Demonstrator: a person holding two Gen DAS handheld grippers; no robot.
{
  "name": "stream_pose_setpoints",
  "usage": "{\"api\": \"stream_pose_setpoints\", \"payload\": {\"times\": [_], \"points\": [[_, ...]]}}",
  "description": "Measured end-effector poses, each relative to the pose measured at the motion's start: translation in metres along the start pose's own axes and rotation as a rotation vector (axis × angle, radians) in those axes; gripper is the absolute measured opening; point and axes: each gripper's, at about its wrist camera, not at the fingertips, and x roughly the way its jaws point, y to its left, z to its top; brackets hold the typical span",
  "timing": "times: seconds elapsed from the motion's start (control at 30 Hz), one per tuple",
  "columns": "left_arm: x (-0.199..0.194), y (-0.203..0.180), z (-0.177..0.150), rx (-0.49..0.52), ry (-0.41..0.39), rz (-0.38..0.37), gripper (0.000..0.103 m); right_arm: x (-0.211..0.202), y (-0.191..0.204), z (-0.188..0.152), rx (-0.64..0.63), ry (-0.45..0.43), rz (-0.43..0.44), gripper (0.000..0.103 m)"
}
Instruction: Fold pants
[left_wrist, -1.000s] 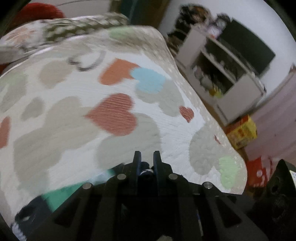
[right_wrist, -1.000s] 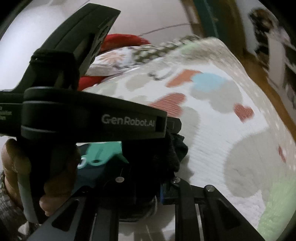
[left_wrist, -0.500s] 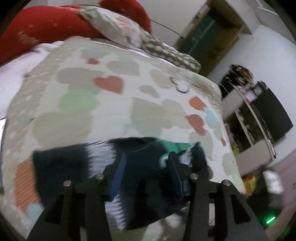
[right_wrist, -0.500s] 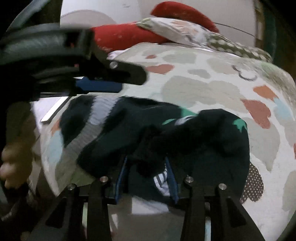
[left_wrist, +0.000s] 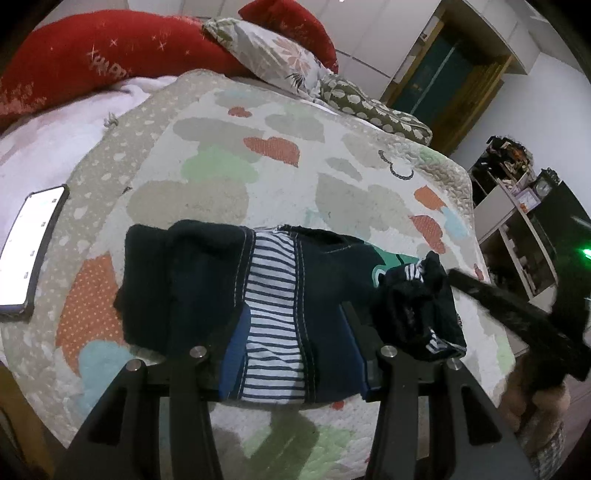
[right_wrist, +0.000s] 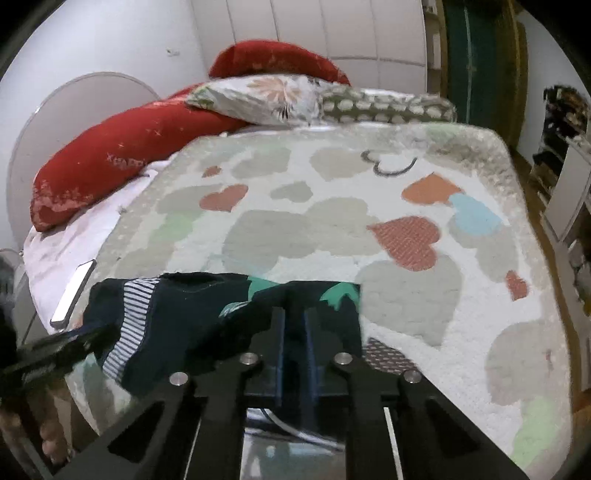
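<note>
Small dark navy pants (left_wrist: 207, 280) with a striped panel and a green print lie on the heart-patterned quilt (left_wrist: 229, 192) near its front edge. My left gripper (left_wrist: 291, 332) is open, its fingers wide apart over the pants, holding nothing. My right gripper (right_wrist: 294, 325) is shut on the pants' right end (right_wrist: 325, 295); that lifted, bunched end also shows in the left wrist view (left_wrist: 417, 306), with the right gripper's body (left_wrist: 517, 317) beside it.
A phone (left_wrist: 29, 251) lies on the bed at the left. Red cushions (left_wrist: 92, 55) and patterned pillows (left_wrist: 269, 55) sit at the head of the bed. Shelves (left_wrist: 517, 221) and a doorway (left_wrist: 443, 66) stand to the right beyond the quilt's edge.
My left gripper opened and pulled back from the pants, which now lie spread on the quilt. My right gripper closed on their right end.
</note>
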Motion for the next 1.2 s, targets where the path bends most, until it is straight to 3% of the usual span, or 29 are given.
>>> {"api": "stream_pose_setpoints", "payload": {"times": [0.17,0.3,0.5,0.7,0.8,0.9,1.1,1.2], "points": [[-0.005,-0.005,-0.001,0.028,-0.024,0.033,0.047,0.054,0.032,-0.002,-0.044,0.116,0.046,0.01],[-0.008,-0.004,-0.003,0.031,-0.034,0.053,0.051,0.074,0.043,-0.01,-0.101,0.126,-0.023,0.01],[-0.011,-0.001,-0.004,0.015,-0.043,0.055,0.052,0.041,0.049,-0.011,-0.157,0.077,-0.083,0.01],[-0.019,-0.004,-0.008,0.035,-0.073,0.096,0.057,0.019,0.06,-0.022,-0.212,0.044,-0.274,0.011],[-0.022,-0.003,-0.008,0.035,-0.081,0.115,0.058,0.01,0.062,-0.028,-0.237,0.023,-0.313,0.012],[-0.02,0.001,-0.007,0.02,-0.077,0.125,0.058,-0.004,0.05,-0.028,-0.184,-0.003,-0.268,0.014],[-0.015,0.0,-0.009,0.015,-0.065,0.122,0.058,-0.002,0.031,-0.018,-0.108,-0.003,-0.081,0.015],[-0.015,-0.001,-0.01,0.025,-0.063,0.122,0.058,0.016,0.038,-0.02,-0.108,0.026,-0.002,0.024]]}}
